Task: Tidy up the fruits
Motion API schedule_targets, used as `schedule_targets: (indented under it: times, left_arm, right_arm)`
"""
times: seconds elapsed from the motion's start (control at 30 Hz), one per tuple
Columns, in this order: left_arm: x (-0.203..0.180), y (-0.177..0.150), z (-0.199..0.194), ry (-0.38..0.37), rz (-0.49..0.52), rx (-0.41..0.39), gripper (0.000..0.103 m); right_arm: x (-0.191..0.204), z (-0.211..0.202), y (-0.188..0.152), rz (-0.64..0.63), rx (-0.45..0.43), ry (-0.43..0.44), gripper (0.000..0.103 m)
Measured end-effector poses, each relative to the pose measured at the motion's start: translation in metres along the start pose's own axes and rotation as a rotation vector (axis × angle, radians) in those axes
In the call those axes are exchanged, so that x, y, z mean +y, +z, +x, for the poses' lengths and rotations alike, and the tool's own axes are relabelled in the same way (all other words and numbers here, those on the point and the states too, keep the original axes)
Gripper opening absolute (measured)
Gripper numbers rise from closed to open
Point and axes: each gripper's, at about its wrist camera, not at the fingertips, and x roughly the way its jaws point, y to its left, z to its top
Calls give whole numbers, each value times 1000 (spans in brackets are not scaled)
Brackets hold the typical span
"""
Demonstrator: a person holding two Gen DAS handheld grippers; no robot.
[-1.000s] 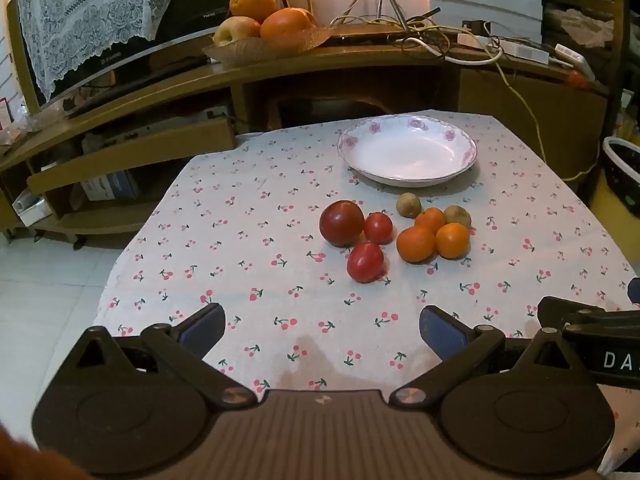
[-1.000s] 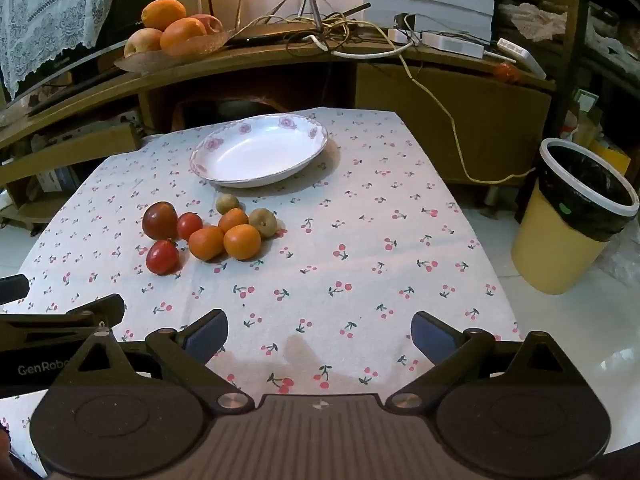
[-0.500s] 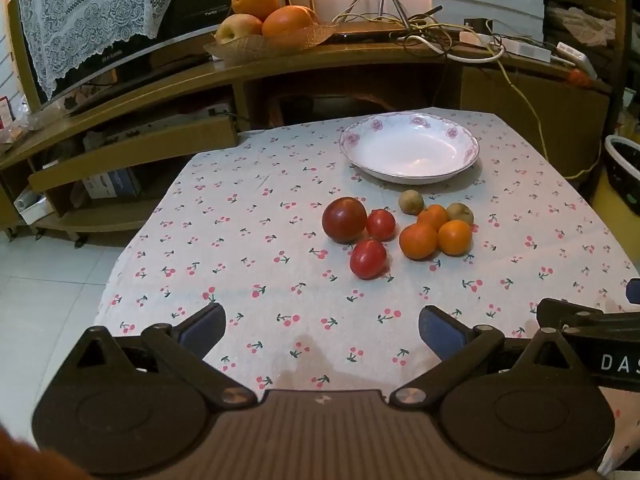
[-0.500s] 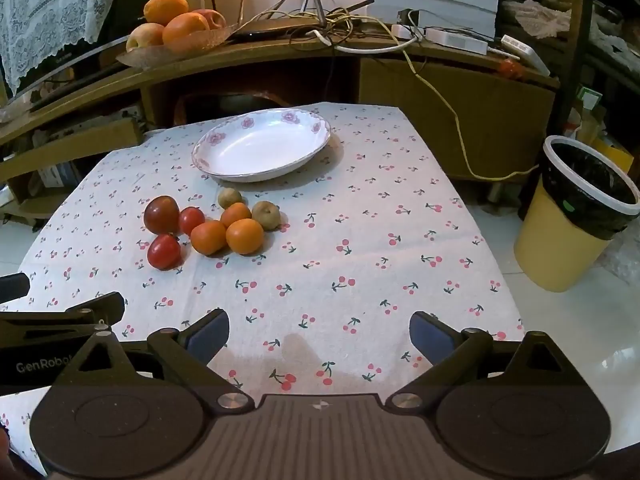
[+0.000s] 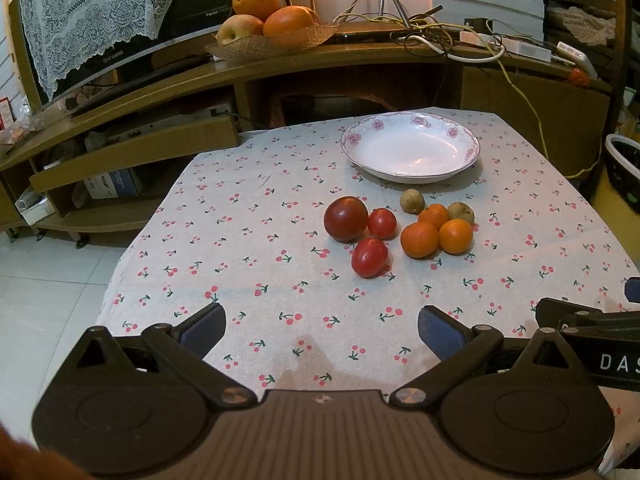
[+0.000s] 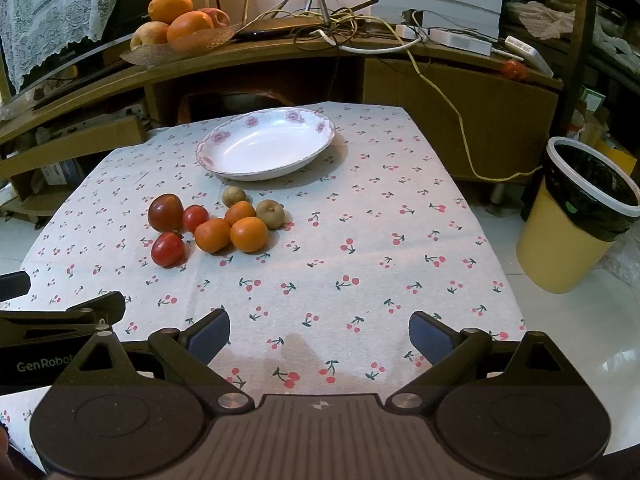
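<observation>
A white flowered plate stands empty at the far side of the cherry-print tablecloth. In front of it lie a large dark red tomato, two small red tomatoes, three oranges and two small brown fruits. My left gripper is open and empty above the near cloth. My right gripper is open and empty, to the right of the left one.
A wooden shelf unit behind the table holds a basket of oranges and apples and tangled cables. A yellow bin with a black liner stands on the floor at the right.
Both views have shifted slightly toward the table; the fruits and plate sit a little farther up in frame. Nothing has been grasped or moved.
</observation>
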Motion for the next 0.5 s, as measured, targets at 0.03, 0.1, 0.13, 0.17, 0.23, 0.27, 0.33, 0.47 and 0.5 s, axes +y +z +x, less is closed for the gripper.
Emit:
schedule_targets:
  times: [0.03, 0.1, 0.13, 0.17, 0.23, 0.27, 0.33, 0.47, 0.5]
  left_arm:
    - [0, 0, -1, 1, 1, 0, 103]
    - [-1, 0, -1, 3, 4, 1, 103]
    - [-1, 0, -1, 3, 4, 0, 103]
    - [-1, 0, -1, 4, 5, 0, 103]
    - [-2, 0, -2, 7, 8, -2, 103]
    - [-2, 0, -2, 7, 9, -2, 103]
    - [-2, 1, -2, 9, 11, -3, 103]
    - [-2, 1, -2, 10, 13, -2, 103]
    - [-2, 1, -2, 10, 14, -3, 103]
  right_arm:
    - [0, 0, 0, 0, 0, 1, 95]
    - [1, 0, 0, 0, 0, 0, 95]
    - [1, 0, 0, -1, 1, -1, 95]
    - [1, 0, 0, -1, 1, 0, 95]
    - [1, 0, 0, -1, 1, 0, 95]
    - [1, 0, -1, -1, 2, 0, 95]
    - [2, -1, -1, -1, 2, 0, 95]
    - [1, -1, 0, -1, 4, 1, 95]
    - [1, -1, 0, 0, 3, 1, 95]
